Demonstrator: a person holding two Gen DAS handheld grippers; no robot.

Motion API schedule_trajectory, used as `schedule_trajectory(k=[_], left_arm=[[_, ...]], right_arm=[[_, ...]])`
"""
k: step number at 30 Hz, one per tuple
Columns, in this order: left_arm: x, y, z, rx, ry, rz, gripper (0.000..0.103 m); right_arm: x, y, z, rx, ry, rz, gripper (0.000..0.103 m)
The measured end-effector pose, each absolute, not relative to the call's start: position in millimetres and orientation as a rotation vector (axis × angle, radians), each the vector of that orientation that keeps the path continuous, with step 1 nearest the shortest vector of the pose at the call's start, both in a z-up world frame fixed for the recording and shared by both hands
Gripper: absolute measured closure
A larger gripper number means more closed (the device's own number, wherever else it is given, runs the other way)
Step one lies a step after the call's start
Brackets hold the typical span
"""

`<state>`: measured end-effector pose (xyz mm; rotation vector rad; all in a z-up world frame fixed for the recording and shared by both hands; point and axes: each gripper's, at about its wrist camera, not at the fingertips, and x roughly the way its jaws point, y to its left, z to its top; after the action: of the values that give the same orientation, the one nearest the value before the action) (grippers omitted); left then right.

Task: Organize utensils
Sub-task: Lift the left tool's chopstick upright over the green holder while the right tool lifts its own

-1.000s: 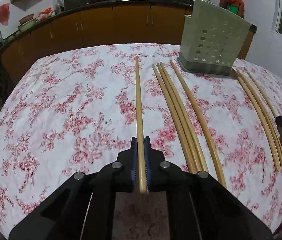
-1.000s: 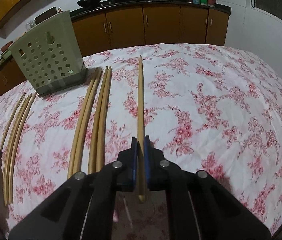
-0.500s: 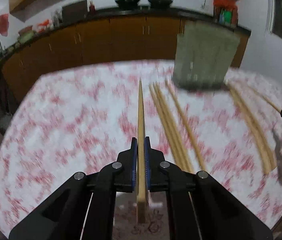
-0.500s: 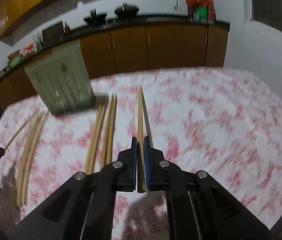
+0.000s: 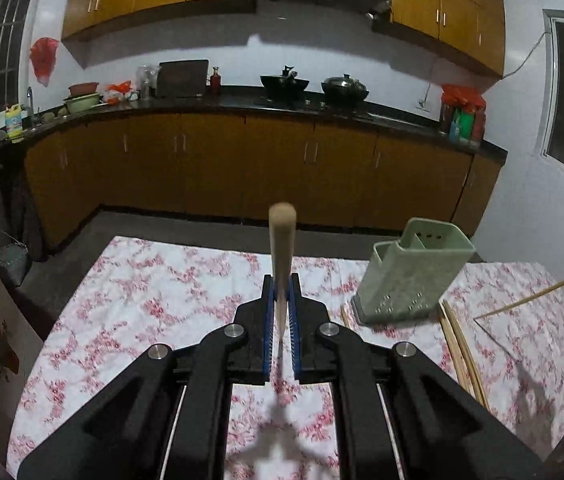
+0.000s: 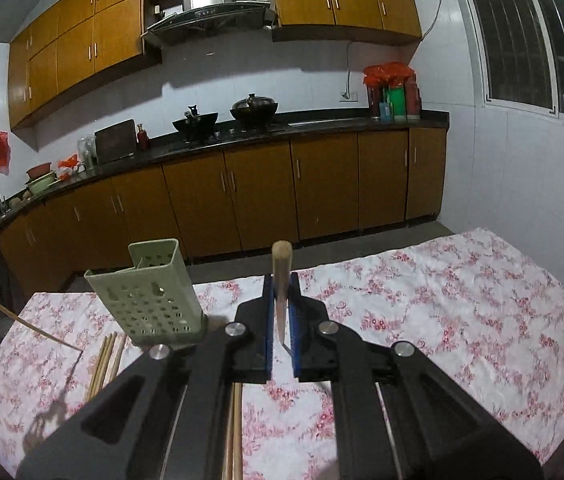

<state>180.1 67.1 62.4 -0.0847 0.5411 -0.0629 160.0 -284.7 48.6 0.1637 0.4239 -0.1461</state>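
Observation:
My left gripper (image 5: 281, 292) is shut on a long wooden chopstick (image 5: 281, 248), lifted high above the floral table and pointing forward. My right gripper (image 6: 281, 292) is shut on another wooden chopstick (image 6: 281, 276), also raised. The green perforated utensil holder (image 5: 414, 272) stands on the table right of the left gripper; in the right wrist view the holder (image 6: 148, 292) is to the left. Several chopsticks (image 5: 460, 350) lie beside the holder and also show in the right wrist view (image 6: 106, 360). Each view shows the other gripper's chopstick at its edge (image 5: 538, 296) (image 6: 30, 326).
The table with its floral cloth (image 5: 142, 300) ends at a far edge, with floor beyond. Brown kitchen cabinets (image 5: 242, 168) and a dark counter with woks run along the back wall. A white wall (image 6: 522, 208) stands on the right.
Both grippers have lifted their chopsticks off the table and tilted up. The views now look across the kitchen from higher up, and the holder appears lower and further off.

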Motion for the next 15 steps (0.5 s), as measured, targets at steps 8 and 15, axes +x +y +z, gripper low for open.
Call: schedule_trajectory(k=[8, 15], left_arm=[[186.6, 61.0, 117.0, -0.107, 0.439, -0.11, 0.096], [187.6, 32.9, 169.4, -0.134, 0.347, -0.221, 0.096]], right_arm=[[166.4, -283.4, 110.7, 0.196, 0.281, -0.099, 0.095], [166.5, -269.6, 176.7, 0.237, 0.15, 0.032, 0.095]])
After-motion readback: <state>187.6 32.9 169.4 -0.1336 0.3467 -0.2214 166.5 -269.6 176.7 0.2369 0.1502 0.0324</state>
